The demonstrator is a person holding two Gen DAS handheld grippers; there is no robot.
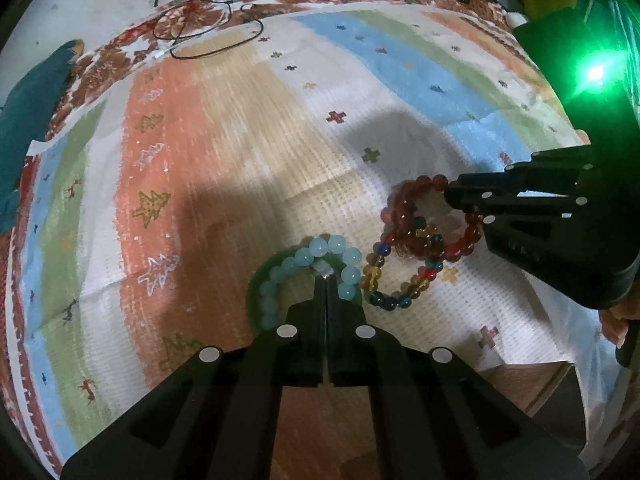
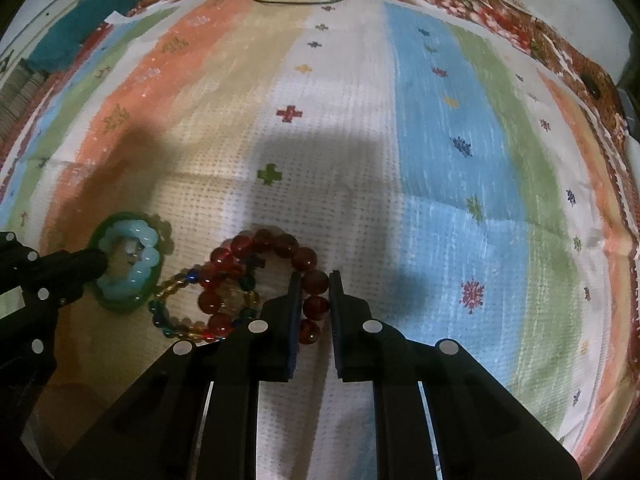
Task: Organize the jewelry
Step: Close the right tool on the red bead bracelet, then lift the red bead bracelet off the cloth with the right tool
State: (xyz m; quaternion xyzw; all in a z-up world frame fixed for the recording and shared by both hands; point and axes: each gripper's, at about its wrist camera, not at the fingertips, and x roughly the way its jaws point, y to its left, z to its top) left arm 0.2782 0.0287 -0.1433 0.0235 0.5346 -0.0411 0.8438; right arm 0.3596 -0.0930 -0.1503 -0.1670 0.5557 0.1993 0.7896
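A pale blue bead bracelet (image 1: 320, 250) lies over a green bangle (image 1: 256, 280) on the striped cloth. My left gripper (image 1: 325, 278) is shut on the pale blue bracelet at its near side. To the right lie a red bead bracelet (image 1: 420, 220) and a multicoloured bead bracelet (image 1: 380, 276), overlapping. My right gripper (image 2: 314, 280) has its fingers closed around beads of the red bracelet (image 2: 280, 244), touching them on both sides. The blue bracelet (image 2: 140, 256), green bangle (image 2: 116, 304) and multicoloured bracelet (image 2: 180, 320) show at the left of the right wrist view.
The striped patterned cloth (image 1: 240, 140) covers the surface. A black cable (image 1: 208, 28) loops at the far edge. A dark teal fabric roll (image 1: 28, 112) lies at the far left. A green light (image 1: 596, 74) glows on the right gripper's body.
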